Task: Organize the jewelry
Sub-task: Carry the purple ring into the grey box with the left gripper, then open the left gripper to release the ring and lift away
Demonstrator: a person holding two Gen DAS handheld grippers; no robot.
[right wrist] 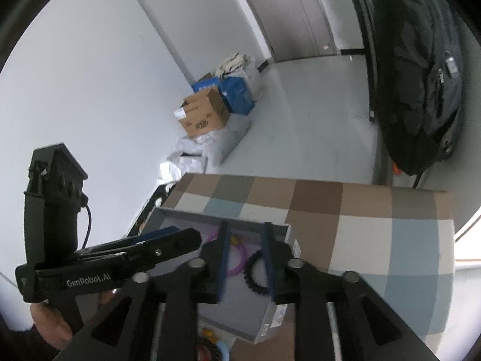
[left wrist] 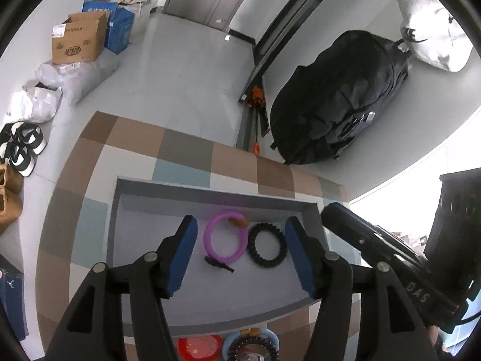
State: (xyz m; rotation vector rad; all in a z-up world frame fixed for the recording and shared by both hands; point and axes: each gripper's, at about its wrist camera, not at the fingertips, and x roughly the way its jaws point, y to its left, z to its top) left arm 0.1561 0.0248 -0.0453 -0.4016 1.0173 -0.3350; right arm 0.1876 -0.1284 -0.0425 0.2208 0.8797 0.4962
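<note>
A grey tray (left wrist: pixel 120 210) sits on the checked table. In it lie a purple ring bracelet (left wrist: pixel 209 240) with an orange bead, a black coil hair band (left wrist: pixel 268 248) and a small black clip (left wrist: pixel 219 264). My left gripper (left wrist: pixel 240 231) is open and empty, its blue pads on either side of these pieces, above the tray. My right gripper (right wrist: pixel 246 234) is open and empty over the tray's right part (right wrist: pixel 270 325), with the purple bracelet (right wrist: pixel 237 263) and black band (right wrist: pixel 254 276) between its fingers. Near the front edge lie a red disc (left wrist: pixel 198 347) and a light blue ring (left wrist: pixel 230 341) with a black band.
The table (left wrist: pixel 186 150) has a brown, beige and blue checked cloth. Behind it on the floor are a black bag (left wrist: pixel 345 96), cardboard boxes (left wrist: pixel 78 42), plastic bags and shoes (left wrist: pixel 21 147). The right gripper body (left wrist: pixel 390 258) stands just right of the tray.
</note>
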